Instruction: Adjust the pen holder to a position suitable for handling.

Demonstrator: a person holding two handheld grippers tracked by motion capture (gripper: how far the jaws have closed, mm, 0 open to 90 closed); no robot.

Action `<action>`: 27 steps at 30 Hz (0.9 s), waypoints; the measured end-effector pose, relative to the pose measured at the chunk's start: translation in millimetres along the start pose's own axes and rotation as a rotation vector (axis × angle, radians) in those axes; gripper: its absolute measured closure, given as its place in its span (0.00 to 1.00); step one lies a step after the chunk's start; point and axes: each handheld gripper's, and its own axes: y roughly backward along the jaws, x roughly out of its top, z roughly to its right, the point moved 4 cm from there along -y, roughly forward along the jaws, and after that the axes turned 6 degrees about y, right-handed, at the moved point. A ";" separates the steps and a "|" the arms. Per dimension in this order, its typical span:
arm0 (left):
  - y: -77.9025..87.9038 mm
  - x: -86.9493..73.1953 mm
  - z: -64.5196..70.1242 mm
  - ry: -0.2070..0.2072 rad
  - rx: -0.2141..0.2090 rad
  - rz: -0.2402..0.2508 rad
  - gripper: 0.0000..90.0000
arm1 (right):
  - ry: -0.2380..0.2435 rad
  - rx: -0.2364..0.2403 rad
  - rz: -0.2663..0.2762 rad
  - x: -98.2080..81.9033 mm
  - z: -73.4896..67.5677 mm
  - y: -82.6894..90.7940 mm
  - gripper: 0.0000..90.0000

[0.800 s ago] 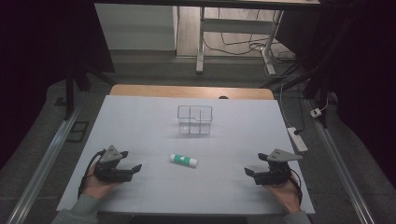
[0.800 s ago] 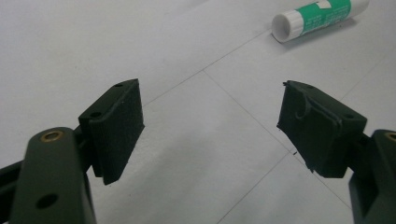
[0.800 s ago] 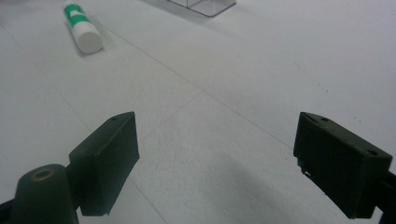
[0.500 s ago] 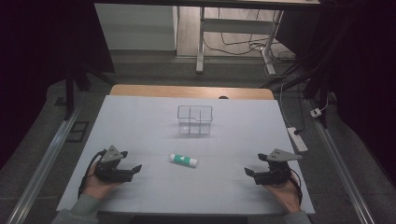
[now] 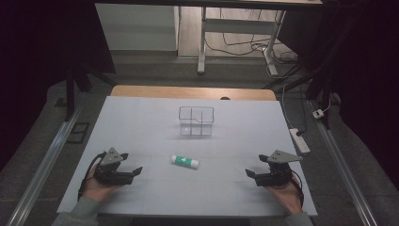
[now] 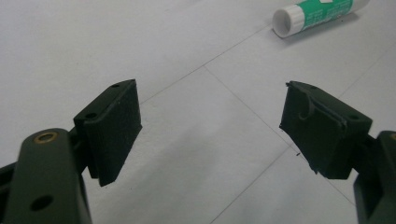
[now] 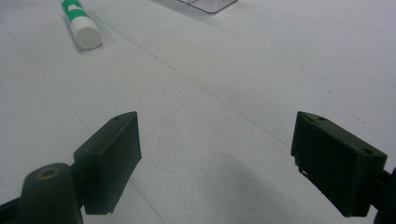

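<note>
A green and white glue stick [image 5: 185,162] lies on its side in the middle of the white table, white cap toward the left. It shows again as the glue stick [image 6: 319,14] at the top right of the left gripper view and as the glue stick [image 7: 81,24] at the top left of the right gripper view. My left gripper [image 5: 132,168] rests near the front left, open, nothing between its jaws, as does the left gripper [image 6: 210,123] up close. My right gripper [image 5: 251,172] rests near the front right, open and empty, seen also as the right gripper [image 7: 215,154].
A clear divided box [image 5: 196,121] stands behind the glue stick, toward the table's back; its corner [image 7: 208,4] peeks in at the top of the right gripper view. A power strip [image 5: 300,140] lies off the table's right edge. Table legs and cables are on the floor beyond.
</note>
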 end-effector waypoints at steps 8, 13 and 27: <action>0.3 0.1 -0.4 0.000 0.002 0.001 0.22 | 0.005 0.000 0.011 3.8 -1.7 0.0 0.17; 0.0 0.1 -0.4 0.000 0.002 0.000 0.22 | 0.016 0.009 0.026 12.1 -4.9 0.0 0.18; 0.8 -0.7 1.4 -0.011 0.004 -0.002 0.23 | 0.048 0.065 0.014 35.7 -19.8 -12.8 0.20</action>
